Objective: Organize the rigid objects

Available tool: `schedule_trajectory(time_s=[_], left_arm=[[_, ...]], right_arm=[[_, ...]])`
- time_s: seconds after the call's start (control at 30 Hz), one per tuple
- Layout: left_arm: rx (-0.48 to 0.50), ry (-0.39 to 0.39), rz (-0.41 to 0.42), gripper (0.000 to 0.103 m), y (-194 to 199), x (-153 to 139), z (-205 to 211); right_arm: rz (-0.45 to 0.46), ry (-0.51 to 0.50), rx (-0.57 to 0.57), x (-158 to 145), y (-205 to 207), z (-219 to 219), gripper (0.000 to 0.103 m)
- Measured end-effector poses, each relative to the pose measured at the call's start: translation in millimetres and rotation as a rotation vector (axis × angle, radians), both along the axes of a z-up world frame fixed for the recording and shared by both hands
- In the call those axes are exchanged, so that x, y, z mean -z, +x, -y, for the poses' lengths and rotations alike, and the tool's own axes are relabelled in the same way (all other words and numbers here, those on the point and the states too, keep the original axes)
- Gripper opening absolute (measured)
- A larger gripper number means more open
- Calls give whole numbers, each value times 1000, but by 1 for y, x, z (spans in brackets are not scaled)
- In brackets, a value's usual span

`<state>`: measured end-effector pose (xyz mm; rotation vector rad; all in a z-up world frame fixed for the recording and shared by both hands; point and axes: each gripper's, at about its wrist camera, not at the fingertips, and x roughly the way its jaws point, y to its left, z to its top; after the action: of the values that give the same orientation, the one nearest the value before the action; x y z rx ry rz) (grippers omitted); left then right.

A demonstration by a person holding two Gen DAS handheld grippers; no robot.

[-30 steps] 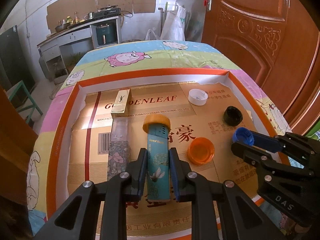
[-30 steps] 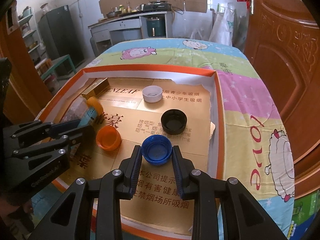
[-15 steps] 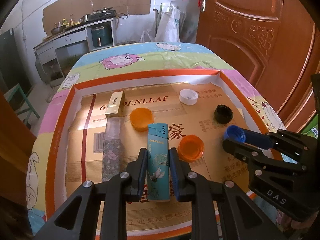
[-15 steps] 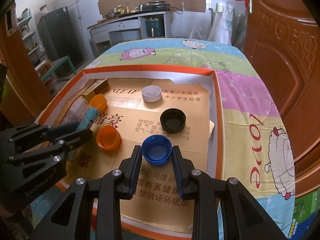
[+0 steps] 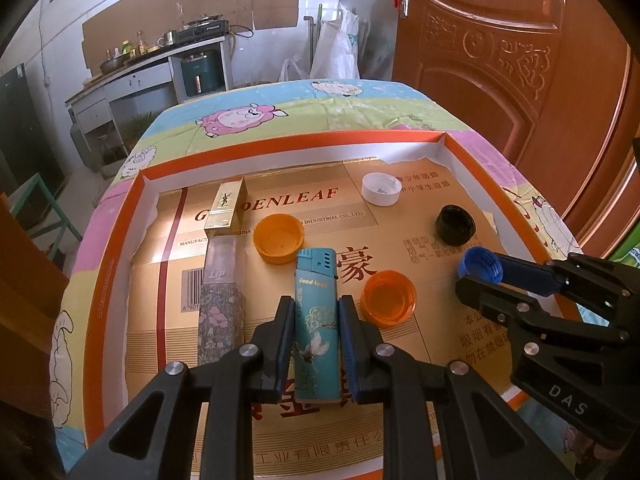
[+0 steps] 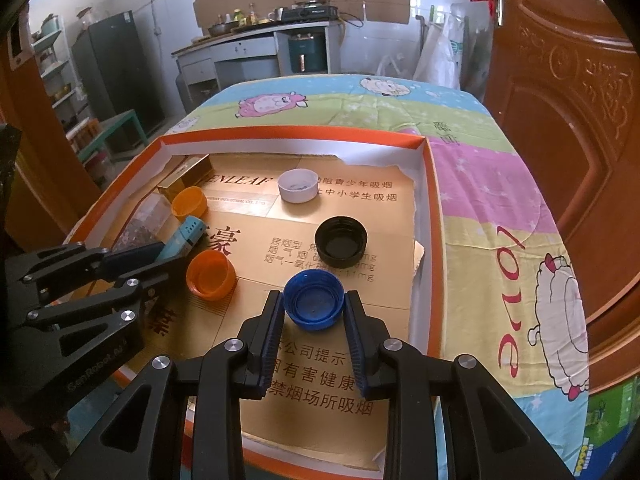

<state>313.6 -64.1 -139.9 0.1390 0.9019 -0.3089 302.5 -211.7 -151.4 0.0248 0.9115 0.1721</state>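
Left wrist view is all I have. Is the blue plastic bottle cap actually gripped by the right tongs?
Observer: Yes. The right wrist view shows the round blue plastic bottle cap pinched between both pads of the right tongs, open side up.
Operator: Which way up is the black cap behind it?
Observer: The black ribbed plastic cap is open side up too.
Operator: Any room to its right?
Observer: Little, I'd say. A torn cardboard flap curls up there against the orange-rimmed cardboard tray's wall.
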Motion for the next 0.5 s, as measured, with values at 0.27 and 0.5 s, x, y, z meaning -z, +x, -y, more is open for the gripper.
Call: schedule_trajectory(time_s=[0.27,0.5], left_arm=[[12,9,0,30,0,-1,2],[7,-18,13,50,0,-6,-2]], right_arm=[[-1,-4,0,0,0,0,32],[7,-15,-7,0,-1,0,48]])
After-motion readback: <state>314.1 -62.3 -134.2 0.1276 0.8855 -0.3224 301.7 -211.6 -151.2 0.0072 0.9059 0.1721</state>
